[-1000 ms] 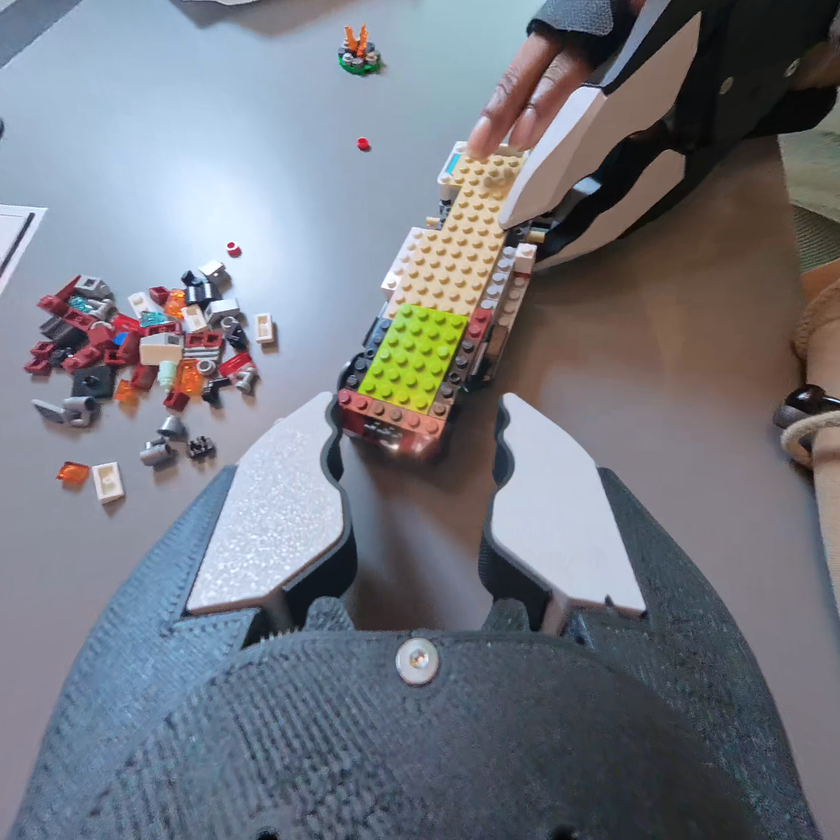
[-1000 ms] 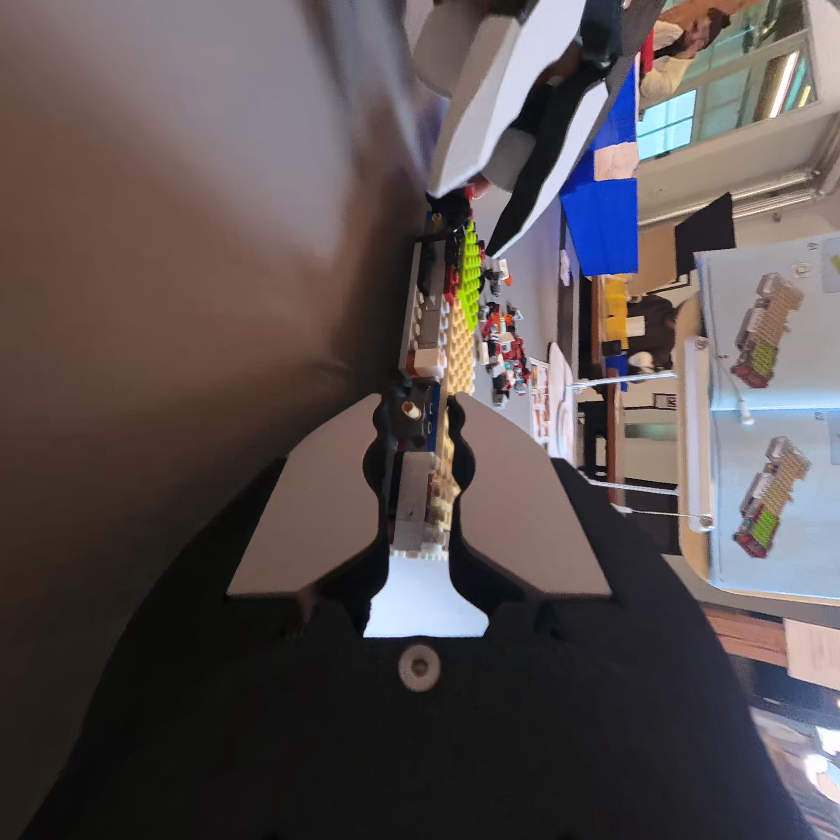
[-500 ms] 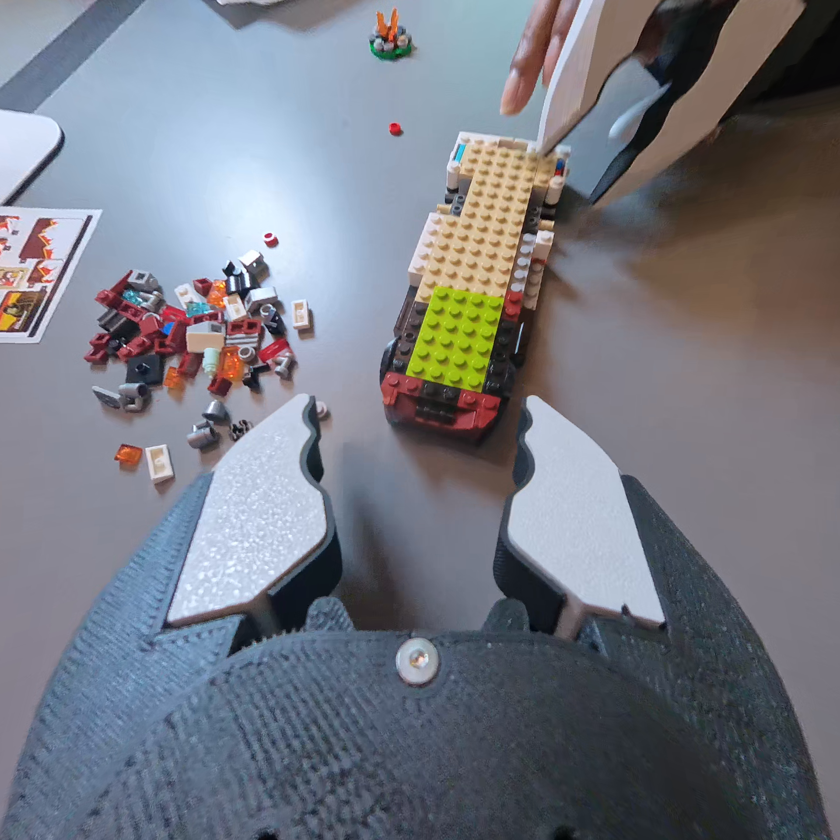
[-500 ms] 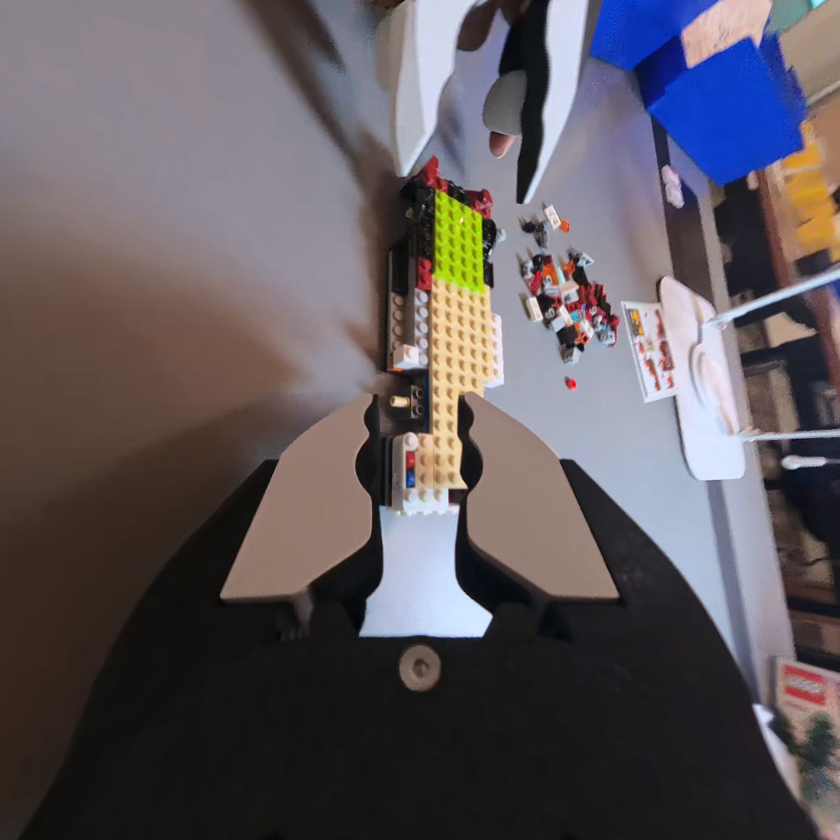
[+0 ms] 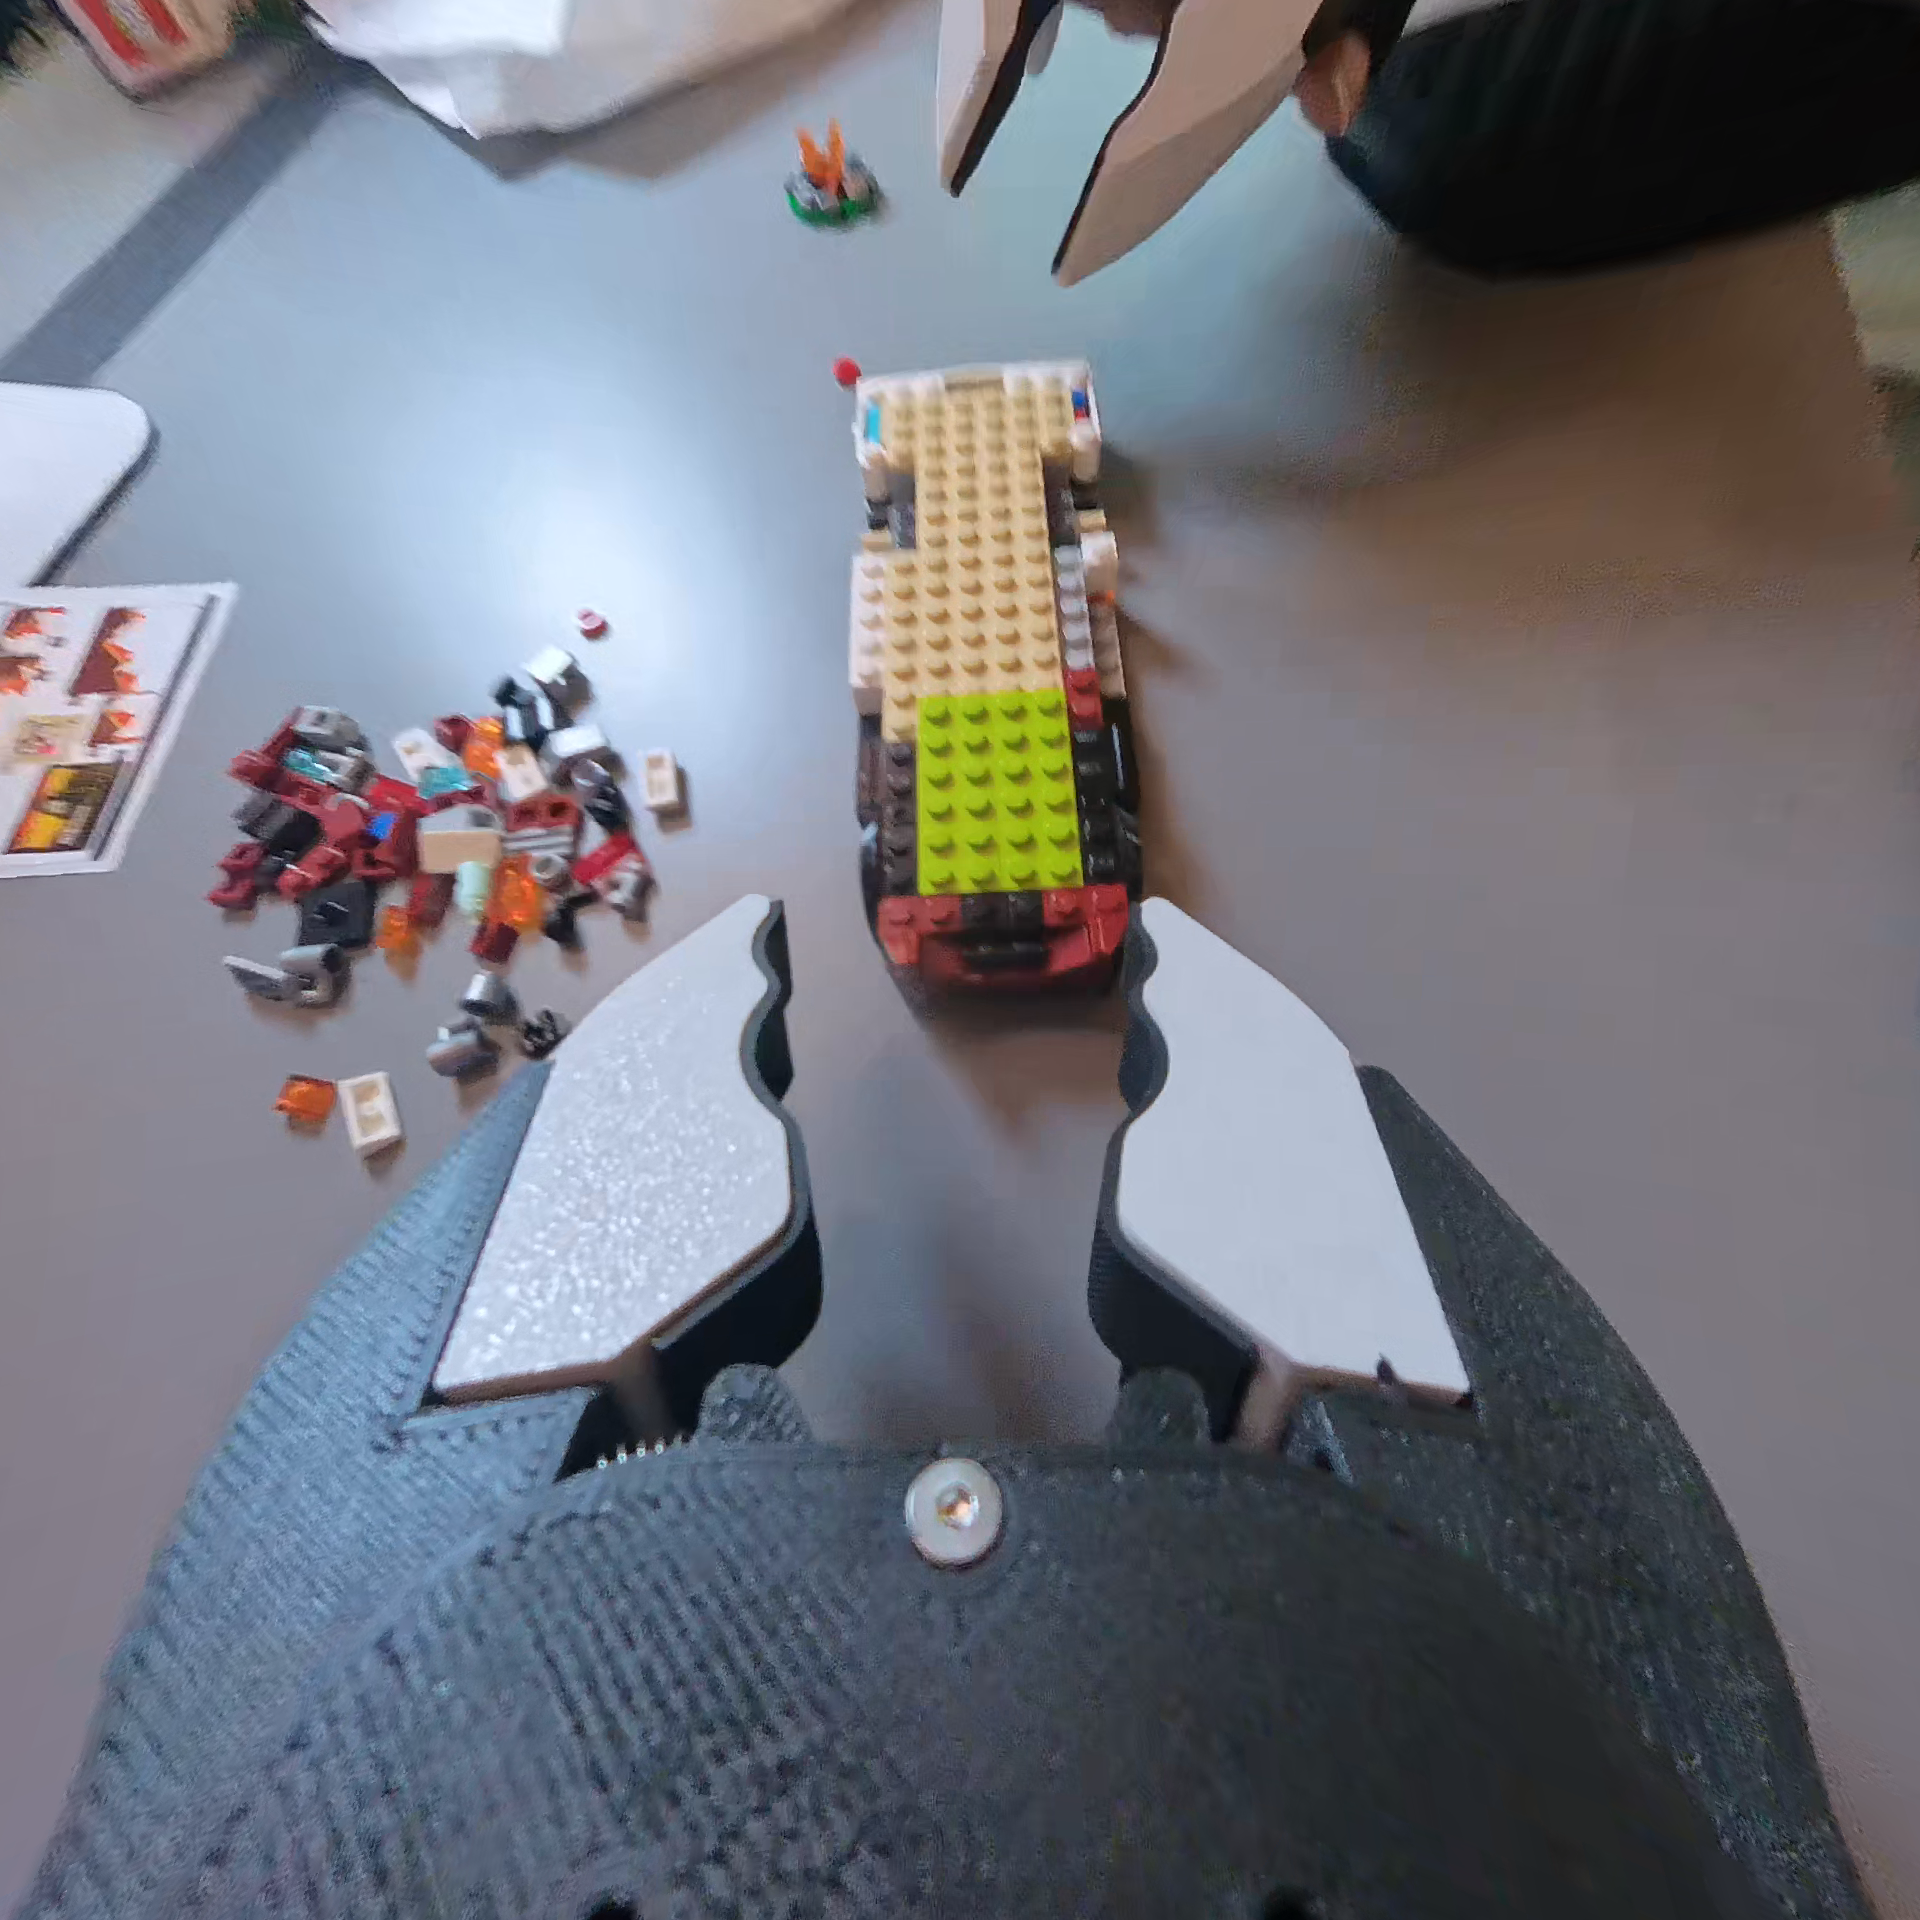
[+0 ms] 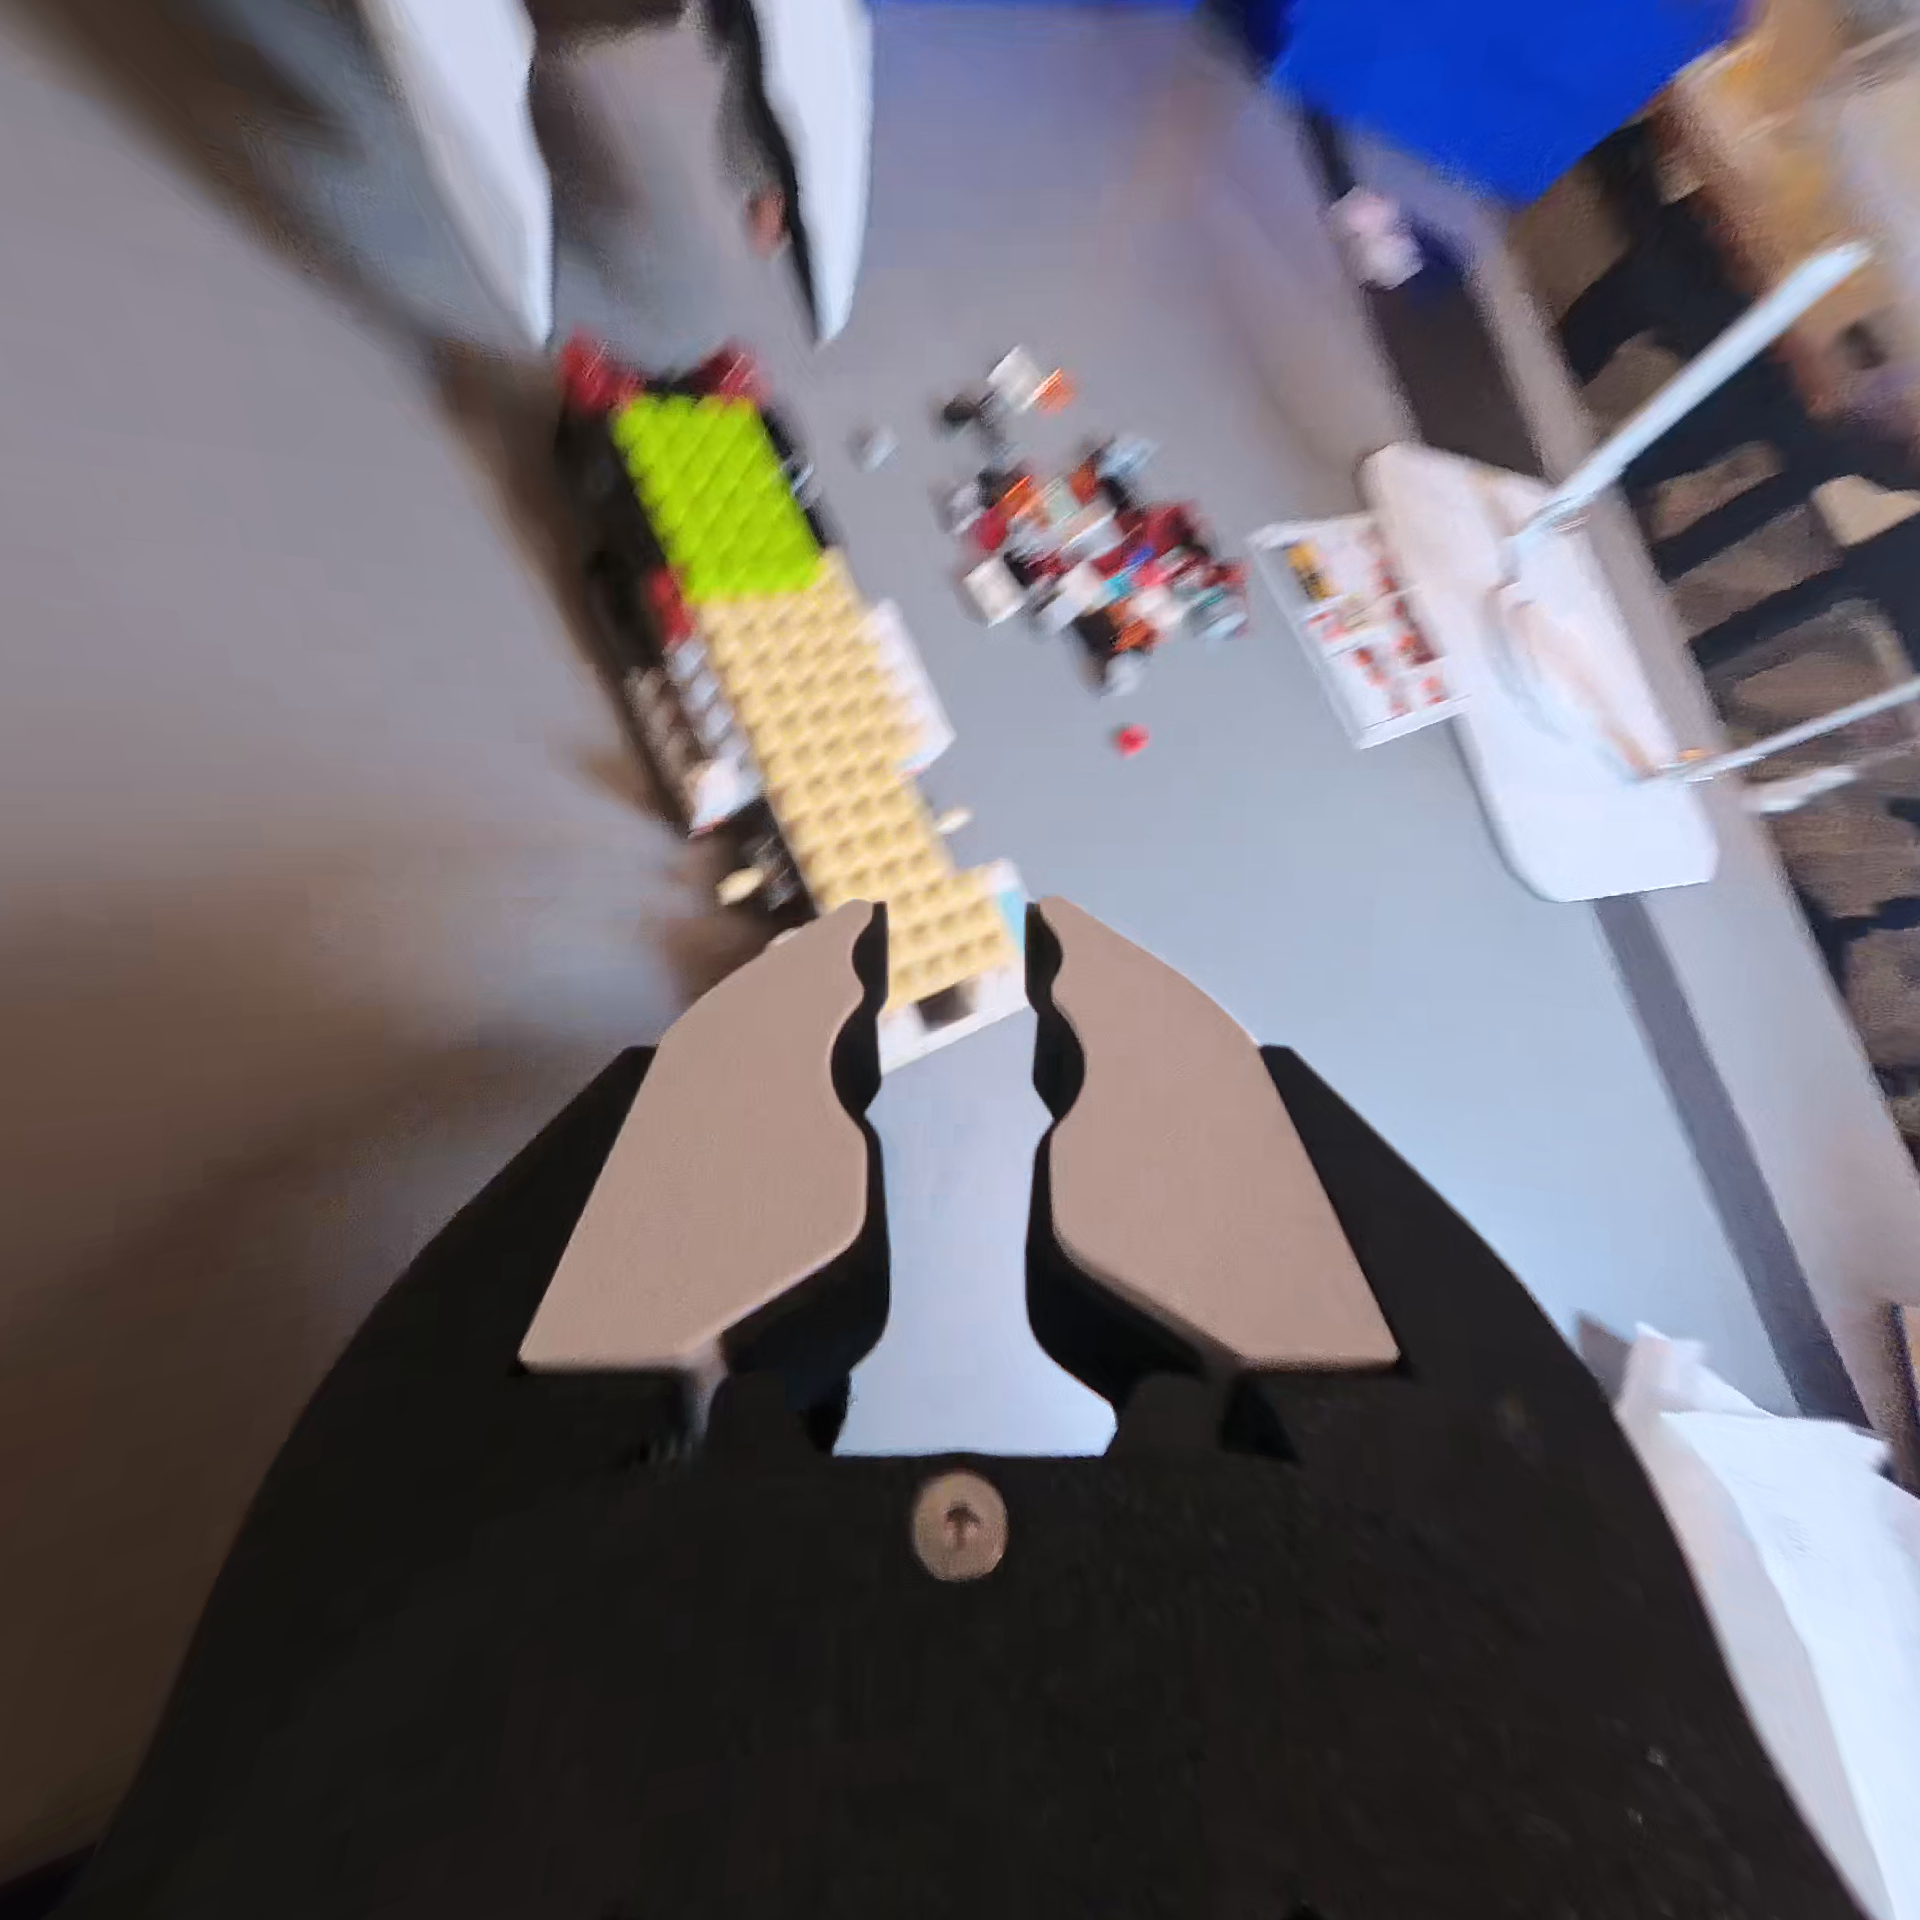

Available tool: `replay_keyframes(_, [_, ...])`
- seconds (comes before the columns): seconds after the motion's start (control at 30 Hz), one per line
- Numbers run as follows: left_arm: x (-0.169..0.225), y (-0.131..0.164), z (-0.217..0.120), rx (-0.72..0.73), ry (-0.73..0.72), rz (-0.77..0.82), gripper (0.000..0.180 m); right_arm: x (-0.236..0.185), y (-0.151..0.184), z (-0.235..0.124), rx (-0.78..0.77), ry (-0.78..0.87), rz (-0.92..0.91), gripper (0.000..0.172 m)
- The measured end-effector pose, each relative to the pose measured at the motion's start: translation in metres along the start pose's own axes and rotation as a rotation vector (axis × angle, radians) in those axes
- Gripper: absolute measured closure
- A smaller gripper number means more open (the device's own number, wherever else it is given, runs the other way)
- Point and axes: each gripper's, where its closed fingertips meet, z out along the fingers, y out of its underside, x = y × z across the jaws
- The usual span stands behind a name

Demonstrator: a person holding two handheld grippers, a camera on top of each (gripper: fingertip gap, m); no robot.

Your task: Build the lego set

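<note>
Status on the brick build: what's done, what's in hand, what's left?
Done: the long brick model with a tan and lime-green studded top stands assembled on the grey table.
In hand: nothing. The left gripper is open at the model's dark red end, and the right gripper is open, clear of the far end.
Left: a pile of small loose bricks is unused beside the model.

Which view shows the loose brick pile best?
Left wrist view: the loose brick pile is sharp there, with single pieces distinguishable, left of the brick model. Right wrist view shows the pile only as motion-blurred specks.
</note>
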Motion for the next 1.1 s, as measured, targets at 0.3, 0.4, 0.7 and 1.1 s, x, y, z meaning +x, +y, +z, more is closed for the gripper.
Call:
replay_keyframes(0.3, [-0.054,-0.048,-0.054,0.386,-0.268,-0.056,0.18,0.189,-0.121,0.001,0.447,0.474,0.207,0.165])
replay_keyframes(0.4, [-0.064,-0.048,-0.064,0.423,-0.313,-0.085,0.18,0.25,-0.158,0.024,0.532,0.53,0.264,0.171])
replay_keyframes(0.7, [-0.066,-0.046,-0.065,0.405,-0.349,-0.027,0.18,0.352,-0.164,0.102,0.508,0.608,0.438,0.172])
replay_keyframes(1.1, [-0.065,-0.042,-0.059,0.382,-0.326,-0.015,0.18,0.361,-0.163,0.104,0.524,0.591,0.448,0.172])
